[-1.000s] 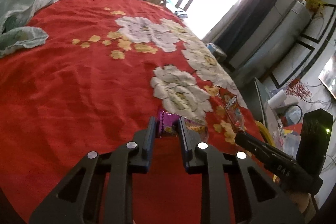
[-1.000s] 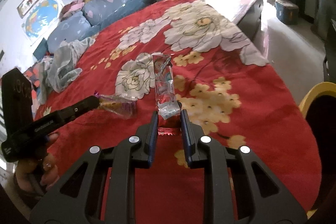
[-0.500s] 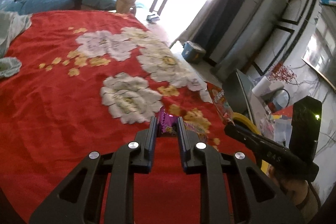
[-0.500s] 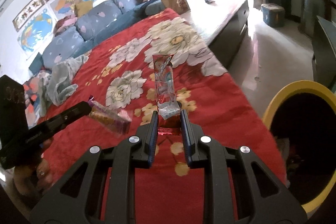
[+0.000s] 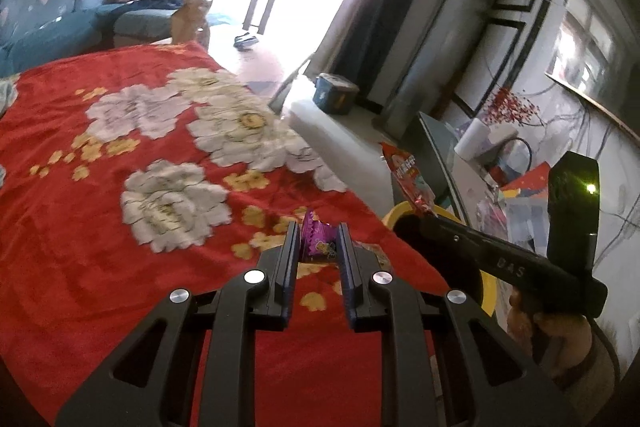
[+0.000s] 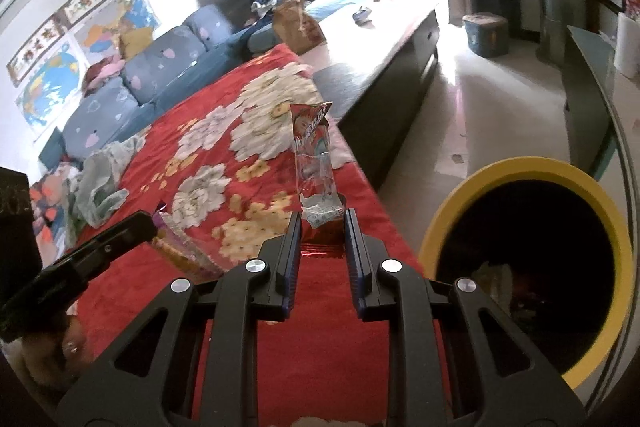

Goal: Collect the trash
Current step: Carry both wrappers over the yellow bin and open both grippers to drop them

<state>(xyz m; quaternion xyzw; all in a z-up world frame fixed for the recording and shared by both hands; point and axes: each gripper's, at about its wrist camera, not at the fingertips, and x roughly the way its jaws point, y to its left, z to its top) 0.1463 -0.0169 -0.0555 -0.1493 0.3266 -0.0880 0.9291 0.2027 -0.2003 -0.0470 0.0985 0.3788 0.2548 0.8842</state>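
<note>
Left wrist: tongs (image 5: pixel 319 235) pinch purple wrapper (image 5: pixel 316 245); right tongs (image 6: pixel 322 225) pinch red wrapper (image 6: pixel 314 155).

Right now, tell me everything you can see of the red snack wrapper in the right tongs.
The red wrapper is a long, narrow, crinkled foil sleeve with a printed red top, a clear middle and a white label low down. It stands upright, its shiny red bottom end pinched between the right tongs, above the red blanket's edge, beside the yellow-rimmed bin.

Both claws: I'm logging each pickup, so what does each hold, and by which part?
Left claw pinches a purple wrapper by its near end. Right claw grips a red wrapper at its bottom end.
</note>
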